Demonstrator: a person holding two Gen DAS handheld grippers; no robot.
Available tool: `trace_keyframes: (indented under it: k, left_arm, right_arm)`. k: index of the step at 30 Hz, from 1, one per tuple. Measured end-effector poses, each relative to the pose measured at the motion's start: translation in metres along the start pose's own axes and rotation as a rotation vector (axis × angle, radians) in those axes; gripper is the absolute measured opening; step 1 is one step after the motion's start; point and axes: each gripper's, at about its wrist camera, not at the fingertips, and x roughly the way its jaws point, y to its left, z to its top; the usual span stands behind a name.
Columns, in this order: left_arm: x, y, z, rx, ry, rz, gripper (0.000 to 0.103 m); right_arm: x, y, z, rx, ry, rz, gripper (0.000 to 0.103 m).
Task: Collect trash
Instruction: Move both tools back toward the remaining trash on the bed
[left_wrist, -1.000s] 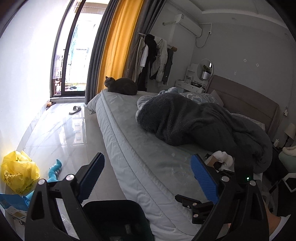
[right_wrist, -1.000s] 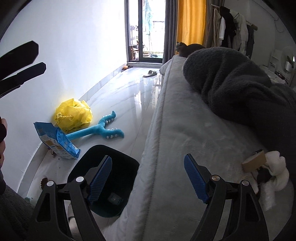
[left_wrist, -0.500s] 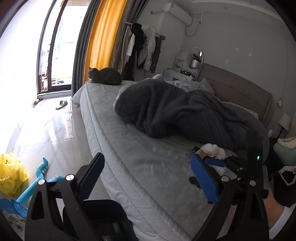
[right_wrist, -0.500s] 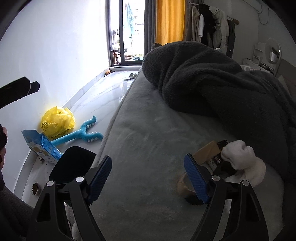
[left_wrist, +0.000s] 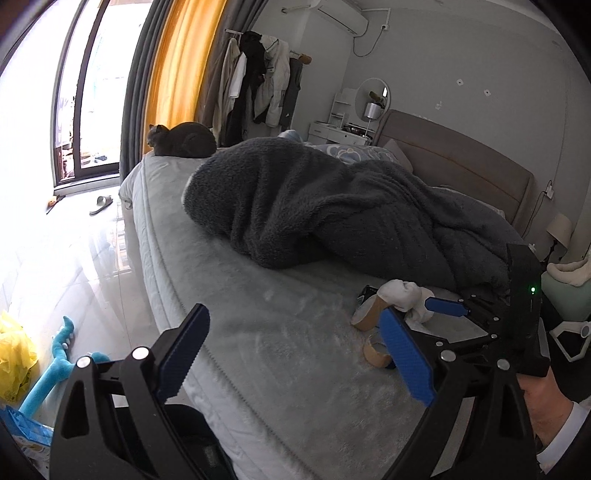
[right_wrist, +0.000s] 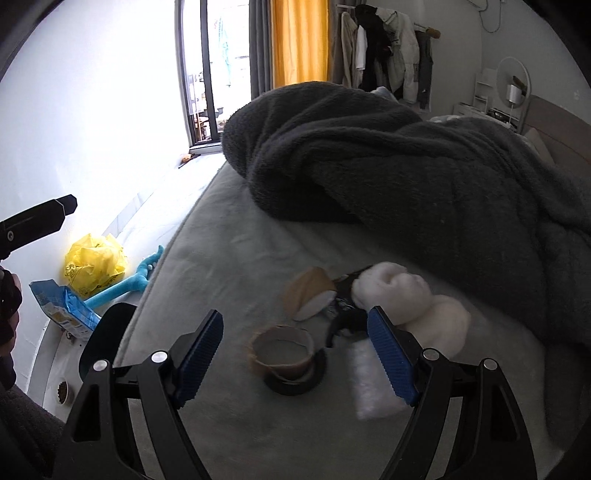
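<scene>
The right tool (right_wrist: 295, 349) is wide open with nothing in it, just above the cardboard tape ring (right_wrist: 281, 349) on the bed (right_wrist: 229, 266). A brown box (right_wrist: 308, 293) and a white sock (right_wrist: 399, 295) lie just behind the ring. The left tool (left_wrist: 293, 354) is open too, empty, near the ring.

The bin (right_wrist: 101, 339) is half hidden by the bed (right_wrist: 229, 258). The black item (right_wrist: 345, 321) beside the tape roll (right_wrist: 282, 350) is blurred.
</scene>
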Motion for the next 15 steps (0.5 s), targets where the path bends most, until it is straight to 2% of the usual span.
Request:
trace_keyframes:
  k: [11, 15]
  left_arm:
    - [0.038, -0.034, 0.002, 0.052, 0.038, -0.047, 0.089]
    - [0.051, -0.047, 0.001, 0.07, 0.052, -0.063, 0.087]
  right_arm:
    - [0.001, -0.043, -0.019, 0.008, 0.039, 0.012, 0.081]
    - [0.005, -0.054, -0.024, 0.009, 0.065, 0.033, 0.073]
